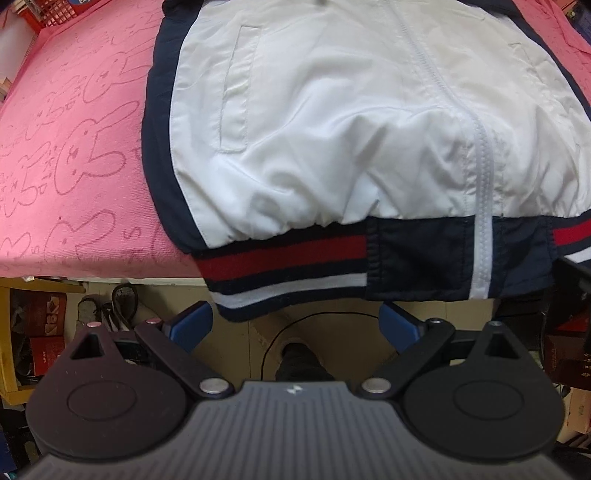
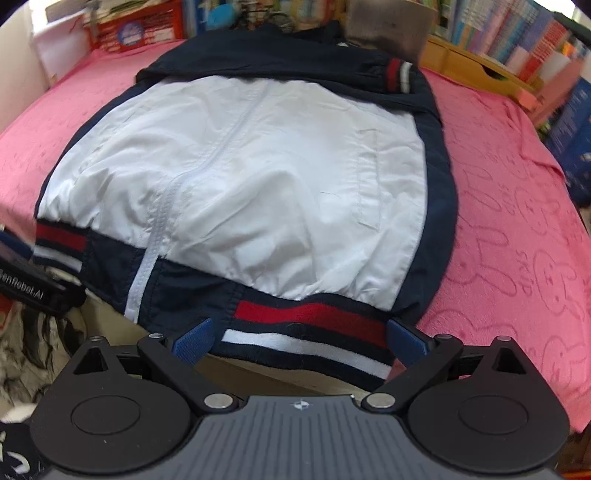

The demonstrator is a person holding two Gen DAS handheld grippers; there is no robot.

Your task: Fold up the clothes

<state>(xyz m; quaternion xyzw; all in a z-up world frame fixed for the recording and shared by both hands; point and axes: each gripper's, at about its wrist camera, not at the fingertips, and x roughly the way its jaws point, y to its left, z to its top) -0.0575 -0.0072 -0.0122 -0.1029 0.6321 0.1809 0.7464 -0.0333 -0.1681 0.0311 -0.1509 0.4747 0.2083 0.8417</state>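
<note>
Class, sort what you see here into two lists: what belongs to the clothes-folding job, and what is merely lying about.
Belongs to the job:
- jacket, lying zipped on the pink towel
- its striped hem
- left gripper, open
- right gripper, open

Just lying about:
- books behind the table
- red crate
- shoes on the floor

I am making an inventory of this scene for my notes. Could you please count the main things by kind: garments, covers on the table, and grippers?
Garments: 1, the white and navy jacket, hem hanging over the table edge.
Table covers: 1, the pink towel with rabbit drawings.
Grippers: 2, the left gripper and the right gripper, both with fingers apart.
Total: 4
</note>
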